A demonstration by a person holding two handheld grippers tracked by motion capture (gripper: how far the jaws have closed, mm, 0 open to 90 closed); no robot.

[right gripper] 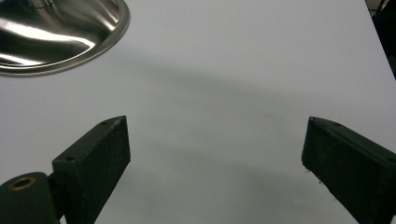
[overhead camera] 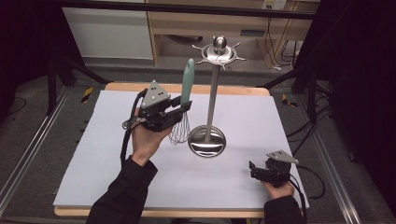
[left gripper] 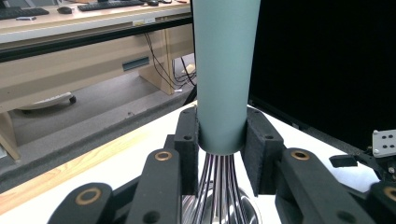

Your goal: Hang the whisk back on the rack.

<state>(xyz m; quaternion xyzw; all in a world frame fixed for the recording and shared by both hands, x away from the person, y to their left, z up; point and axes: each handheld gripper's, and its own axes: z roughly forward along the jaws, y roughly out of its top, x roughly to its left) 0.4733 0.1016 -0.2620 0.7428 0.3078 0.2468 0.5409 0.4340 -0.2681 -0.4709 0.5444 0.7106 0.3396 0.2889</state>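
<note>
The left gripper (overhead camera: pixel 183 106) pinches the whisk (overhead camera: pixel 185 100) upright, handle up; the stand (overhead camera: pixel 212 93) rises just beside it; the right gripper (overhead camera: pixel 254 169), spread, rests farther off.

Whisk (overhead camera: pixel 183 109): matt, smooth green plastic-looking handle, thin shiny metal wires. Stand (overhead camera: pixel 211 93): polished, mirror-bright metal pole and base. Table (overhead camera: pixel 243 91): pale wood edge beneath a matt white sheet (overhead camera: pixel 233 177). Left gripper (left gripper: pixel 222 140) pads: rough matt black.

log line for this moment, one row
left gripper: shut on whisk, upright | right gripper: open, idle | stand: hooks bare
</note>
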